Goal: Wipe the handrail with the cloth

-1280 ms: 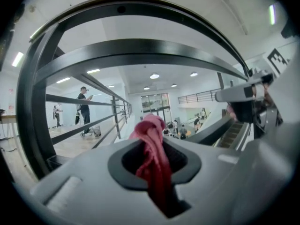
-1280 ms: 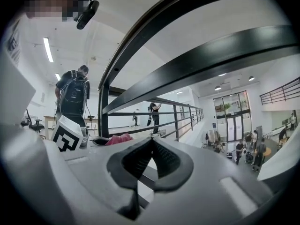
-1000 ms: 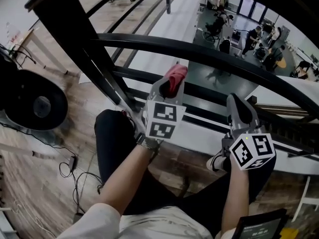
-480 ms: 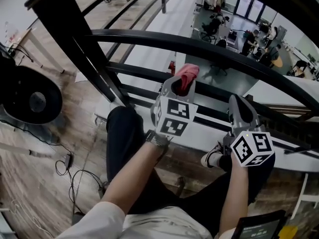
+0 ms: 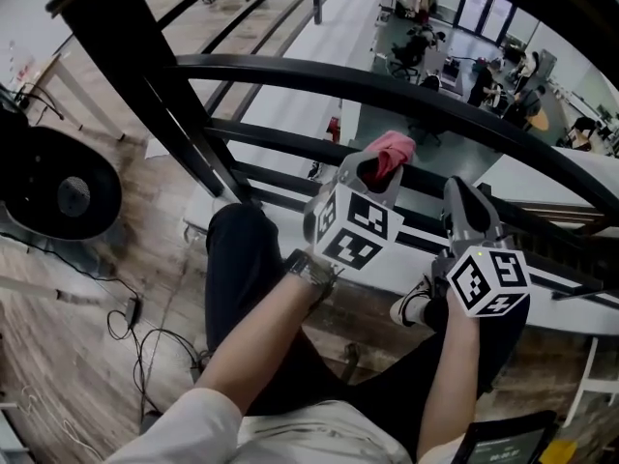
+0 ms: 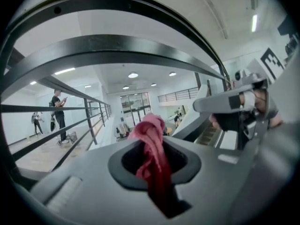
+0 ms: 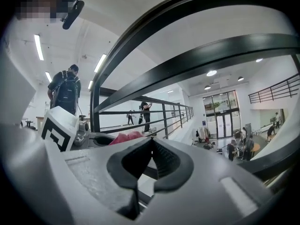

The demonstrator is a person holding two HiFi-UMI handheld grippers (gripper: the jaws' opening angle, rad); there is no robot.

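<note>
A red cloth sticks out of my left gripper, whose jaws are shut on it; in the left gripper view the red cloth hangs bunched from the closed jaws of that gripper. The cloth sits below the curved black handrail and level with a lower rail; whether it touches a rail I cannot tell. My right gripper is to the right, near the lower rails, jaws shut on nothing. The handrail arcs above it, and the cloth shows to its left.
A thick black railing post slants at the left. A round black fan-like object and cables lie on the wooden floor. Beyond the railing, a lower floor with several people at desks. The person's legs and shoe are below.
My left gripper has carried the red cloth to the right along the railing, closer to the right gripper. The right gripper has stayed almost still.
</note>
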